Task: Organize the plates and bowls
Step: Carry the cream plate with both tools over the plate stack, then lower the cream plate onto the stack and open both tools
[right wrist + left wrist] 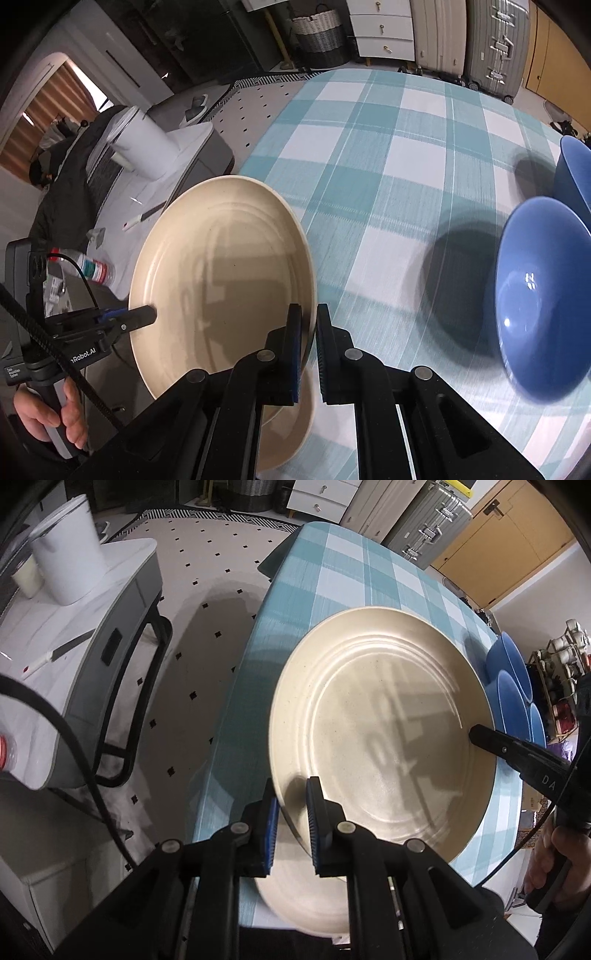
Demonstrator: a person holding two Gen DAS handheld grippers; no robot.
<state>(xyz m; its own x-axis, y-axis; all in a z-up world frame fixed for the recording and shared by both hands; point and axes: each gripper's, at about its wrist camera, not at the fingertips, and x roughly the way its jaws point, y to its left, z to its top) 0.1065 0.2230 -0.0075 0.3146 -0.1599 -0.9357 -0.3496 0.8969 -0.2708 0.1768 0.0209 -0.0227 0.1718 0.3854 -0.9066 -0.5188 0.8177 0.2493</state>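
A large cream plate (388,720) (221,277) hangs tilted above the teal checked tablecloth (351,572) (369,166). My left gripper (293,801) is shut on its near left rim, and it shows from the side in the right wrist view (147,315). On the opposite rim my right gripper (309,314) is shut too, with one finger (480,734) reaching in from the right. A second cream plate (295,904) (291,432) lies on the table below the lifted one. Blue bowls (509,701) (543,295) stand to the right.
A white side cabinet (44,686) left of the table carries a white bucket (66,554), a knife (62,651) and a bottle (92,267). Suitcases (424,520) and drawers (384,33) stand beyond the table's far end. A person's hands (554,856) (55,417) grip the handles.
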